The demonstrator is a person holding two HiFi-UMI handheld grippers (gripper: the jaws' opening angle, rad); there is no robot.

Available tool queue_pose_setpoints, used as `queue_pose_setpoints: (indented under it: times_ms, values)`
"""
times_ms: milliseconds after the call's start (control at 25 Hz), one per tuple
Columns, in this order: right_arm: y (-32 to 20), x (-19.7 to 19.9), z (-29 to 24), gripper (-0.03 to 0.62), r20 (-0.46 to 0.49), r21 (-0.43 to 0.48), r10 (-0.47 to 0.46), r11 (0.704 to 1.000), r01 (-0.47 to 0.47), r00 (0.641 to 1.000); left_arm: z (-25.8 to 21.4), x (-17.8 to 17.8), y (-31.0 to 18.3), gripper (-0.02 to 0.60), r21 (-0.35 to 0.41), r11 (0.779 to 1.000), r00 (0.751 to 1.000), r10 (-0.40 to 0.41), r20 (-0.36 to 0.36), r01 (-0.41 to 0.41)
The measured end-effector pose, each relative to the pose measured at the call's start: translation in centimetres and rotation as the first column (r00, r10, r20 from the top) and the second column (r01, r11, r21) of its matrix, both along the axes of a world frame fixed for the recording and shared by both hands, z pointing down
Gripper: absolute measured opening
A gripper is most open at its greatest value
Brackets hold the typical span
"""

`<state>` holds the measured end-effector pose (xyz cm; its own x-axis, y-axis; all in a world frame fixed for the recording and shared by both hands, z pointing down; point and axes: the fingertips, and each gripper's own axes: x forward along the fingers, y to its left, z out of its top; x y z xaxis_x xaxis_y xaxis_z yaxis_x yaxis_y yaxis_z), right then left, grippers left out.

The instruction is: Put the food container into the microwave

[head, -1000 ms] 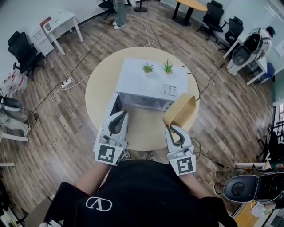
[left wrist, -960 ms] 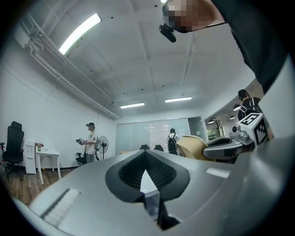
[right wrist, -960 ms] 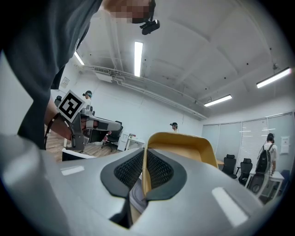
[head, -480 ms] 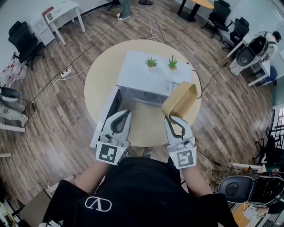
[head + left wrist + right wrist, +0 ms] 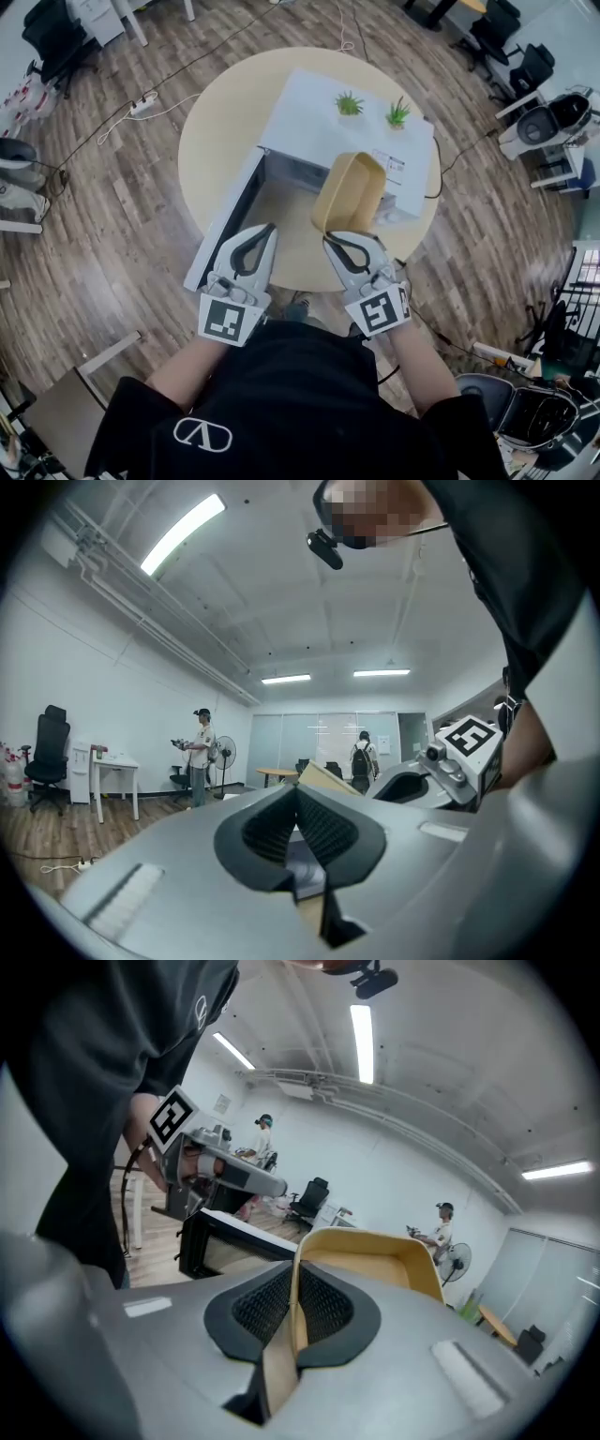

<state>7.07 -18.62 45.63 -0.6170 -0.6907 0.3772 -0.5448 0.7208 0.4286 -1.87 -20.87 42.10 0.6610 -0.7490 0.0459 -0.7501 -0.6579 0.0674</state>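
- The round tan surface (image 5: 211, 141) carries a white microwave (image 5: 319, 122), its door (image 5: 223, 225) swung wide to the left.
- Two small plants (image 5: 349, 103) sit on the microwave's top.
- Right claw (image 5: 335, 236) pinches the tan container (image 5: 349, 192) by its rim. The container is tilted, up off the surface, right at the microwave's open front.
- Left claw (image 5: 266, 232) is pressed together with nothing in it, just beside the door's near edge.
- Round about: a wood floor (image 5: 112, 253), a white cable (image 5: 141, 101) trailing across it, and black chairs (image 5: 56, 37) near the wall.
- In the left claw's view, people (image 5: 200, 757) stand far off under ceiling lights (image 5: 183, 532).
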Motion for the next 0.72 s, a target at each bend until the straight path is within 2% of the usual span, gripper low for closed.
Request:
queue_pose_setpoints:
  times_ms: [160, 360, 480, 720]
  values:
    - [1.1, -2.3, 4.6, 0.025, -0.108, -0.108, -0.154, 0.984, 0.143, 0.982, 1.6, -1.0, -0.1, 0.0, -0.034, 0.999, 1.0, -0.03, -0.008, 0.03]
    - [1.9, -3.7, 10.9, 0.025, -0.174, -0.228, -0.276, 0.945, 0.234, 0.945, 3.3, -1.6, 0.0, 0.0, -0.059, 0.997, 0.999, -0.044, 0.002, 0.044]
    - [1.0, -3.3, 14.5, 0.025, -0.222, -0.274, -0.298, 0.933, 0.233, 0.928, 4.3, -1.8, 0.2, 0.0, -0.08, 0.996, 0.999, -0.048, 0.008, 0.049]
    - [-4.0, -1.3, 19.7, 0.025, -0.309, -0.291, -0.251, 0.943, 0.161, 0.917, 5.8, -2.1, 0.6, 0.0, -0.114, 0.992, 0.998, -0.053, 0.022, 0.055]
